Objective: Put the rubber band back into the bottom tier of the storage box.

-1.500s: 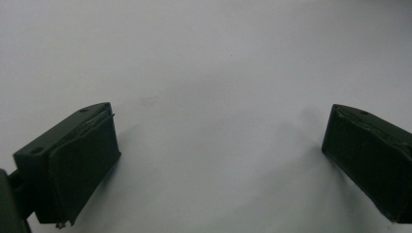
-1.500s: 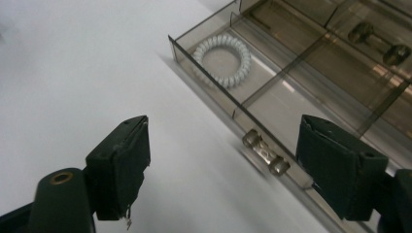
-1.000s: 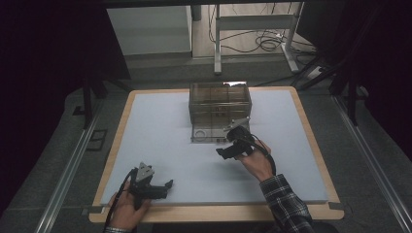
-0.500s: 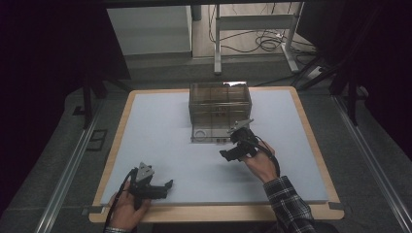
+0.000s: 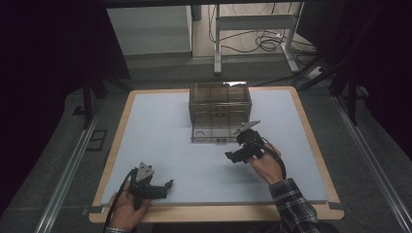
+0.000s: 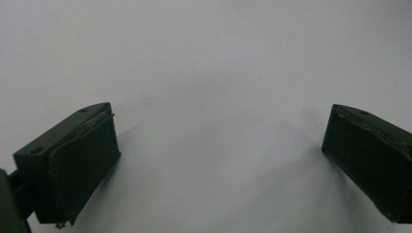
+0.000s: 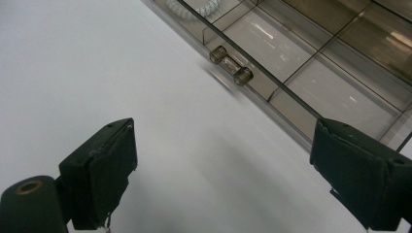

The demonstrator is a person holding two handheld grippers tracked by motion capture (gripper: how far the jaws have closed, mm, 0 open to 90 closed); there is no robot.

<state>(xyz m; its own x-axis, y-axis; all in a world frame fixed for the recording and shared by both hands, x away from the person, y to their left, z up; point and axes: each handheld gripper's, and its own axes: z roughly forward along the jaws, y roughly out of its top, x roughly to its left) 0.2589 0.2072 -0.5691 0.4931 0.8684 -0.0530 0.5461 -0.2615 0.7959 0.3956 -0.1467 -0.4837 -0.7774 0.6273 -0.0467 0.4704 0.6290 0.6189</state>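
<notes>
My right gripper (image 5: 234, 156) has just been spreading its jaws, nothing between them, just beside the open bottom drawer (image 5: 212, 134) of the clear drawer cabinet (image 5: 219, 103). My left gripper (image 5: 165, 187), well apart from that cabinet near the table's (image 5: 160, 126) front edge, has its jaws apart and empty.

The left black hand-held gripper (image 5: 165, 187) lies low near the person's edge, gripped by the left hand (image 5: 125, 212), its jaws pointing to the right in the high view — wide apart, with nothing between them. The right black hand-held gripper (image 5: 232, 156) sits farther forward, held by the right hand (image 5: 265, 165) on a plaid-sleeved forearm (image 5: 291, 206); its jaws have just been opening and stand wide — nothing between them.
</notes>
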